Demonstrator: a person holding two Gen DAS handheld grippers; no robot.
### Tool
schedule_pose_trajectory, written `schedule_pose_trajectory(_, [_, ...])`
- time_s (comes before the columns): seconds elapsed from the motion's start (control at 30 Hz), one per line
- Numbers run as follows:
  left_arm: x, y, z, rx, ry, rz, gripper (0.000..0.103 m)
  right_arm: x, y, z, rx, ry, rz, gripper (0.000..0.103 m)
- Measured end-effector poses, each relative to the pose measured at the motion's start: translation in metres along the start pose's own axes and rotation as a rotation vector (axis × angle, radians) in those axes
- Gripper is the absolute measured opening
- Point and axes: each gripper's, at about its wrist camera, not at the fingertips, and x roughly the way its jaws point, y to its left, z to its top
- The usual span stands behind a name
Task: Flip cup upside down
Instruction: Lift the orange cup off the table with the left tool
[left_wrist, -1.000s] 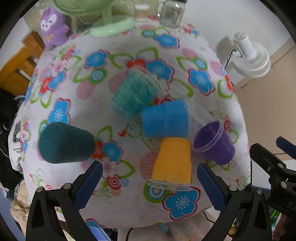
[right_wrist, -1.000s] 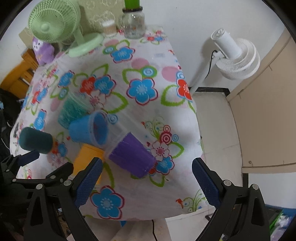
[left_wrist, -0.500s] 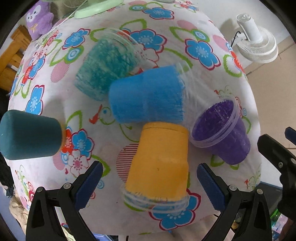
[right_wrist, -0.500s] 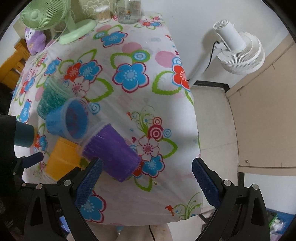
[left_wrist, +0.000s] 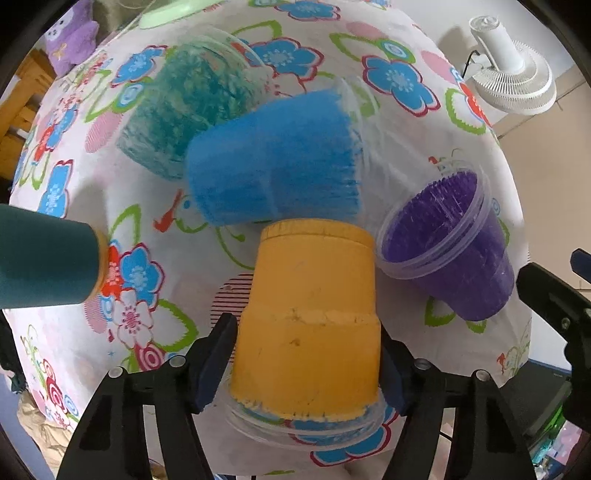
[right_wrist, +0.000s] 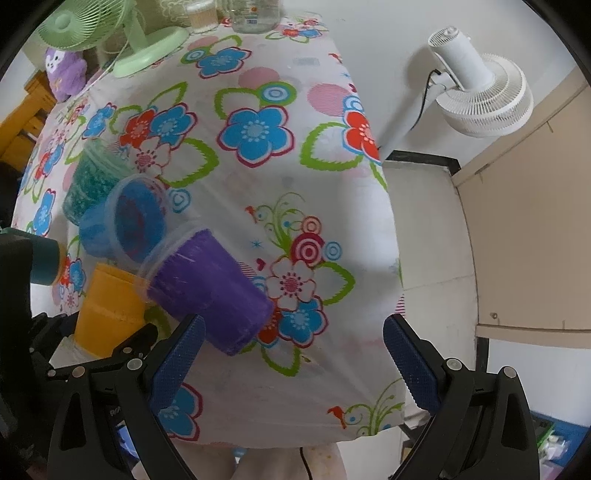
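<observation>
A yellow cup (left_wrist: 310, 325) lies on its side on the flowered tablecloth, its clear rim towards me. My left gripper (left_wrist: 306, 362) has closed its blue pads against both sides of it. The yellow cup also shows in the right wrist view (right_wrist: 110, 302). A blue cup (left_wrist: 273, 162), a purple cup (left_wrist: 447, 243), a green-speckled cup (left_wrist: 188, 107) and a dark teal cup (left_wrist: 40, 262) lie on their sides around it. My right gripper (right_wrist: 291, 365) is open and empty, just right of the purple cup (right_wrist: 207, 284), near the table's front edge.
A green desk fan (right_wrist: 110, 33), a glass jar (right_wrist: 255, 14) and a purple plush toy (right_wrist: 62, 70) stand at the far end of the table (right_wrist: 258, 184). A white floor fan (right_wrist: 476, 96) stands to the right, off the table. The table's front and right edges are close.
My left gripper has moved forward and down onto the yellow cup and closed its jaws around it. My right gripper has drifted slightly closer to the table and stays open.
</observation>
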Motion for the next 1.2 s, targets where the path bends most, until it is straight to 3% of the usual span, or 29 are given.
schedule_pose_trajectory(0.33, [-0.033, 0.046, -0.018, -0.06, -0.041, 0.004, 0.072, -0.02, 0.06, 0.0, -0.086, -0.038, 0.049, 0.099])
schedule_pose_trajectory(0.67, [-0.04, 0.11, -0.054, -0.268, -0.057, 0.02, 0.072, -0.017, 0.121, -0.004, -0.233, -0.027, 0.07, 0.098])
schedule_pose_trajectory(0.8, [-0.035, 0.12, -0.062, -0.335, -0.082, 0.043, 0.072, -0.013, 0.133, -0.005, -0.268, -0.022, 0.068, 0.098])
schedule_pose_trajectory(0.93, [-0.029, 0.121, -0.064, -0.375, -0.106, 0.007, 0.072, -0.008, 0.136, -0.005, -0.275, -0.017, 0.058, 0.099])
schedule_pose_trajectory(1.1, [-0.024, 0.121, -0.07, -0.355, -0.09, 0.008, 0.076, -0.005, 0.136, -0.006, -0.269, -0.007, 0.048, 0.099])
schedule_pose_trajectory(1.2, [-0.029, 0.123, -0.073, -0.342, -0.084, 0.011, 0.084, -0.008, 0.136, -0.006, -0.253, -0.01, 0.056, 0.099])
